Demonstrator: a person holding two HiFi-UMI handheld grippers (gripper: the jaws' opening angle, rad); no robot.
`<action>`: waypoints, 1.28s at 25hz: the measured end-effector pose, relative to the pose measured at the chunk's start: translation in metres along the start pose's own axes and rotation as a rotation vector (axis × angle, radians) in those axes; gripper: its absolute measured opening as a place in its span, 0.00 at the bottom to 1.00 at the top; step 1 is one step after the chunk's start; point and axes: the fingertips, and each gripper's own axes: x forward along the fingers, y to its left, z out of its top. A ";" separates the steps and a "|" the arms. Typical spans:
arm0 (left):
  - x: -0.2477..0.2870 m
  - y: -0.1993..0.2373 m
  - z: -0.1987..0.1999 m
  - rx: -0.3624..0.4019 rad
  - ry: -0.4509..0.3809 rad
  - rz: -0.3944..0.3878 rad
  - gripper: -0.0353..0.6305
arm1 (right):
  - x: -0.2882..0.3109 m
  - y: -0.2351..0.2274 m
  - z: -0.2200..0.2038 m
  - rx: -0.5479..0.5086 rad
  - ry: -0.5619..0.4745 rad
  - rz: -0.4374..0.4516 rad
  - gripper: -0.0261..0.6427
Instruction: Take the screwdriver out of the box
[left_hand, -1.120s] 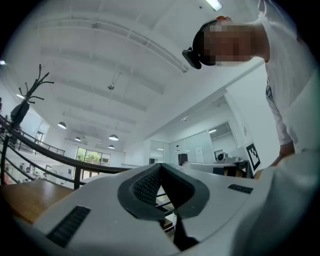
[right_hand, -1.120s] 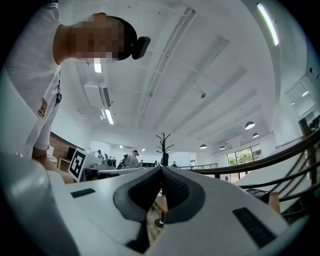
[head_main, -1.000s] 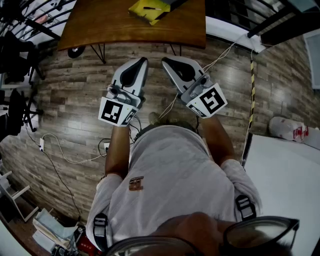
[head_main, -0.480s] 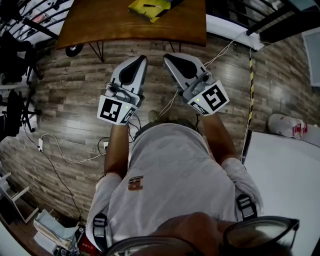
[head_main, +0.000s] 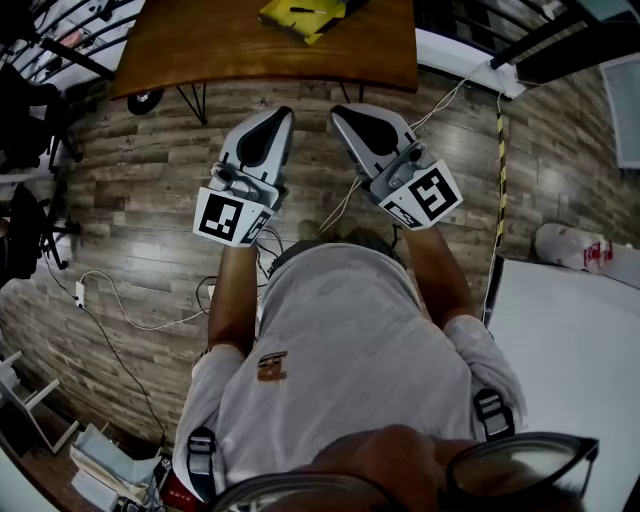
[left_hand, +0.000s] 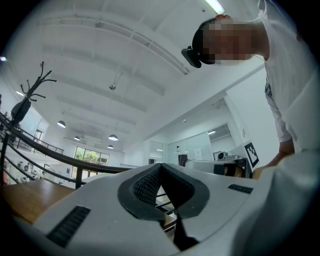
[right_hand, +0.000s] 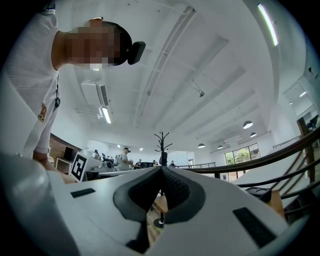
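Plank floor, a wooden table and a bright open hall

A brown wooden table (head_main: 200, 50) on black hairpin legs (head_main: 197, 103) stands at the top of the head view on a grey-brown plank floor (head_main: 130, 200). A white cable (head_main: 130, 312) trails across the floor at the left, and a yellow-and-black striped strip (head_main: 503, 170) runs down it beside a white tabletop (head_main: 570, 370) at the right. In the right gripper view a black coat stand (right_hand: 161, 141) rises under round pendant lamps (right_hand: 248, 124), and a dark railing (right_hand: 280, 152) curves past.

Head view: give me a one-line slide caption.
Left gripper and right gripper, both shut and empty, held above plank floor short of a brown wooden table carrying a flat yellow box.
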 end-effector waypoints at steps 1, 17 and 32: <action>-0.002 0.004 0.000 0.000 -0.003 -0.001 0.08 | 0.003 0.001 -0.001 -0.003 0.000 -0.002 0.09; -0.036 0.046 -0.003 -0.011 -0.014 -0.051 0.08 | 0.041 0.021 -0.017 -0.032 0.004 -0.066 0.09; -0.039 0.075 -0.014 -0.023 -0.002 -0.055 0.08 | 0.060 0.014 -0.031 -0.032 0.030 -0.089 0.09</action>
